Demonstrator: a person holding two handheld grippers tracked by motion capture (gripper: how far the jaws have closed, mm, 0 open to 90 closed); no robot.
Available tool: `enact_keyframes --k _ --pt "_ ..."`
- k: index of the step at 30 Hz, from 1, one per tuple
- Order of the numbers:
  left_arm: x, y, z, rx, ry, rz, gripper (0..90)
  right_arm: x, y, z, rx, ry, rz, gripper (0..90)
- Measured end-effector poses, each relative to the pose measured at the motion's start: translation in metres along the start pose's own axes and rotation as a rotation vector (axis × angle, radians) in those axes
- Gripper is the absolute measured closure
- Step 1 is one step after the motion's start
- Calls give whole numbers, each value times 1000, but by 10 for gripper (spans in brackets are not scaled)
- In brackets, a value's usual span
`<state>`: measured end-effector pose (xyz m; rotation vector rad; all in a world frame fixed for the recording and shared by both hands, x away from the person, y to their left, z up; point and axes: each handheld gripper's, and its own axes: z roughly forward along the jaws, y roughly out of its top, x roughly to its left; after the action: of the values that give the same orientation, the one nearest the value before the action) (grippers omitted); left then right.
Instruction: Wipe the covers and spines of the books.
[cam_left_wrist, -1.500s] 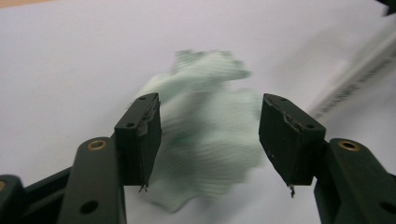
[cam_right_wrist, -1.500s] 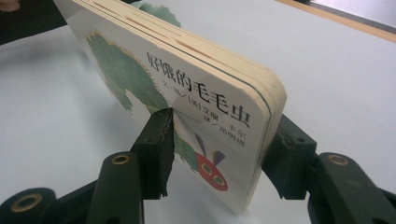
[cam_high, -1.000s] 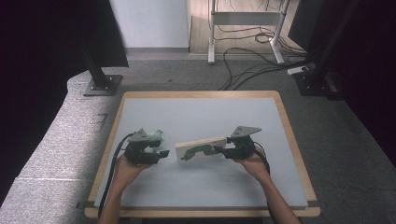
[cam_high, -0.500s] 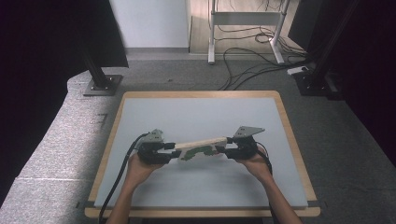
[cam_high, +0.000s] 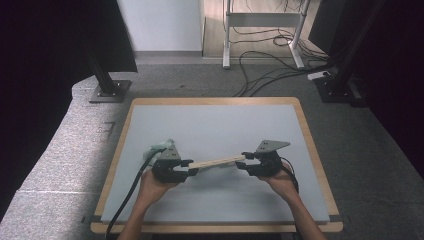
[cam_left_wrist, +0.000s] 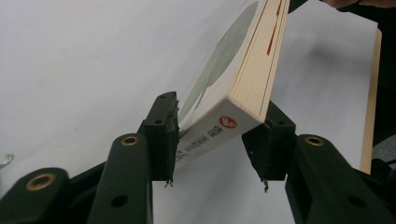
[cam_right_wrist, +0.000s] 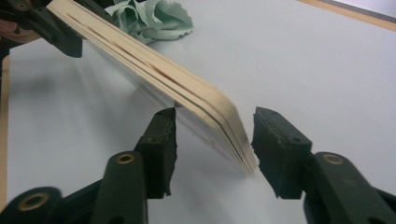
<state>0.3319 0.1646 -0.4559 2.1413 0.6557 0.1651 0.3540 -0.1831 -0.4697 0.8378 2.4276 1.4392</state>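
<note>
Book (cam_high: 218, 161) held aloft between two tools, above a pale grey tabletop (cam_high: 220, 125) with a wooden rim: a person's hands come in from the near edge, each carrying a black hand-held gripper, and the thin, cream-edged volume spans the gap between them, clear of the surface and tilted a little, its right end higher in the high view.

The left hand-held gripper (cam_high: 191, 167) clamps the book's left end. In the left gripper view its two black jaws press on either side of the corner (cam_left_wrist: 219, 128), where a small red round mark and lines of print show on the cover, and a green shape runs up the face beyond. Its jaws have just been closing, with the book between them.

The right hand-held gripper (cam_high: 245, 161) meets the opposite end. In the right gripper view the book's page edge (cam_right_wrist: 205, 116) lies slanted between the jaws; the left pad sits against its underside, the right pad close by its edge, though whether both pads press on it cannot be told for sure. A grey three-cornered plate (cam_high: 271, 146) tops this tool.

Behind the left hand-held gripper, a crumpled pale green cloth (cam_high: 159, 146) lies on the tabletop. A black cable (cam_high: 127, 197) trails from the left tool over the near edge. Cables cross the carpeted floor (cam_high: 260, 75) beyond.
</note>
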Motion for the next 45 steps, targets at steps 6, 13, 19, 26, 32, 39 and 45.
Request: enact_keyframes --k 6,13,19,26,32,39,45 --pt "-12 -3 2 7 25 2 527 6 -6 -8 11 -20 10 439" --pt "-22 -13 5 7 49 -12 462 12 -12 -10 37 -29 38 403" --pt "-28 -21 7 24 54 -45 386 17 -20 -9 61 -46 44 374" --pt "-33 -30 8 29 61 -85 350 23 -29 -10 67 -49 58 367" --pt "-40 -40 11 30 77 -87 336 27 -37 -11 63 -35 63 365" --pt "-47 -49 15 38 96 -67 328 32 -48 -12 59 -6 68 359" --pt "-50 -57 18 47 102 -70 328 38 -56 -10 58 4 51 348"
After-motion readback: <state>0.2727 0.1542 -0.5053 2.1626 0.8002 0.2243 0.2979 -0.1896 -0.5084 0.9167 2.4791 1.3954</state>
